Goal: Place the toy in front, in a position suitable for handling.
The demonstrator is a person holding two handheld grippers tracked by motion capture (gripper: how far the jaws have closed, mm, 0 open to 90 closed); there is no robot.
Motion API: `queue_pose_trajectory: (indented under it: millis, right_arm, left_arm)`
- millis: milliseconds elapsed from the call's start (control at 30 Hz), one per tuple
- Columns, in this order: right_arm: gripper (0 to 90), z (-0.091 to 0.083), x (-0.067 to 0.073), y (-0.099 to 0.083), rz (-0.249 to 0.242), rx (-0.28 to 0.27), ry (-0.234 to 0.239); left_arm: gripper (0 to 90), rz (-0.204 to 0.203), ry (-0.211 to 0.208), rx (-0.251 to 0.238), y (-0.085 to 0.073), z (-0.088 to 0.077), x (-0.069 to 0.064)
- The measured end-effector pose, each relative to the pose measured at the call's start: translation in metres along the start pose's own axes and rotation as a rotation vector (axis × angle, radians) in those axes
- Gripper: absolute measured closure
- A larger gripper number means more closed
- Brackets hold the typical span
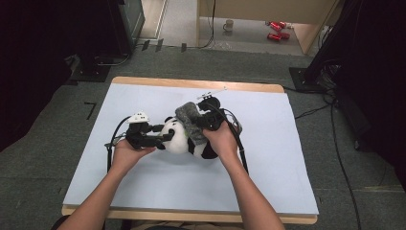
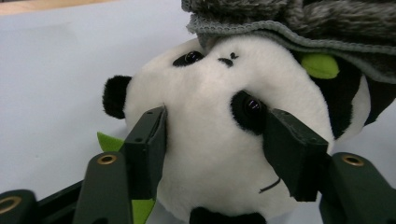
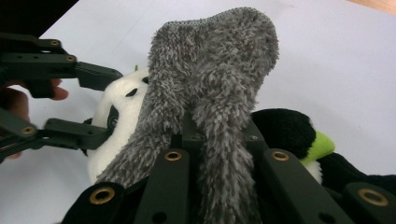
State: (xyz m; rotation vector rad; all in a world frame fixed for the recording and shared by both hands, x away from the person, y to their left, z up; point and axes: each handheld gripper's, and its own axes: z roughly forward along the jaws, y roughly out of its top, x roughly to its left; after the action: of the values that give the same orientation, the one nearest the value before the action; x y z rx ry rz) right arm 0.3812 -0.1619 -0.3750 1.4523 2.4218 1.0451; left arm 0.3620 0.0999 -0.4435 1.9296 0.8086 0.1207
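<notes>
A black-and-white panda plush (image 1: 178, 136) lies on the pale sheet in the middle of the table. My left gripper (image 1: 165, 138) comes in from the left, and its jaws press on both sides of the panda's head (image 2: 210, 121); one pad (image 2: 149, 140) dents the white fur. My right gripper (image 1: 198, 125) is shut on a grey fuzzy sock (image 1: 189, 120), which drapes over the panda's body. In the right gripper view the sock (image 3: 210, 79) rises from between the closed jaws (image 3: 215, 140), with the panda (image 3: 119, 100) and the left gripper (image 3: 100, 105) behind it.
The pale sheet (image 1: 143, 182) covers a wooden board with free room all around the toy. Past the far edge, on the floor, stand a mug (image 1: 229, 25) and red cans (image 1: 276, 29). Cables (image 1: 335, 139) run along the floor at the right.
</notes>
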Motion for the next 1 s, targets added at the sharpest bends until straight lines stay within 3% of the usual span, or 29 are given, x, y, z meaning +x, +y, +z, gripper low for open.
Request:
queue_pose_trajectory:
  millis: [133,367,500,633,700,800,867,933,1000]
  right_arm:
    - [79.2,0.003,-0.003,0.000,-0.002,-0.002,-0.005]
    - [79.2,0.006,-0.009,0.003,0.004,0.008,-0.018]
    - [79.2,0.009,-0.013,0.006,0.009,0.013,-0.030]
    - [79.2,0.012,-0.017,0.008,0.030,0.020,-0.031]
    - [79.2,0.012,-0.015,0.008,0.018,0.023,-0.040]
    - [79.2,0.011,-0.013,0.009,0.010,0.027,-0.043]
    - [79.2,0.009,-0.013,0.011,0.017,0.022,-0.034]
    - [79.3,0.005,-0.009,0.015,0.022,0.013,-0.028]
    - [79.3,0.001,-0.001,0.021,-0.010,0.010,-0.040]
  left_arm:
    - [36.2,0.007,-0.010,-0.005,-0.001,-0.006,-0.002]
    - [32.2,0.065,0.010,0.015,-0.012,-0.010,-0.015]
    - [30.1,0.043,0.025,0.017,-0.019,-0.006,-0.016]
    - [26.6,0.042,0.051,-0.005,-0.023,0.004,-0.017]
    - [23.1,0.051,0.063,-0.008,-0.023,0.008,-0.018]
    - [20.0,0.017,0.042,-0.006,-0.025,0.011,-0.013]
    - [20.7,-0.010,0.028,-0.008,-0.025,0.012,-0.010]
    - [26.3,-0.006,0.034,-0.016,-0.025,0.012,-0.009]
    - [34.8,0.005,0.046,-0.024,-0.025,0.013,-0.011]
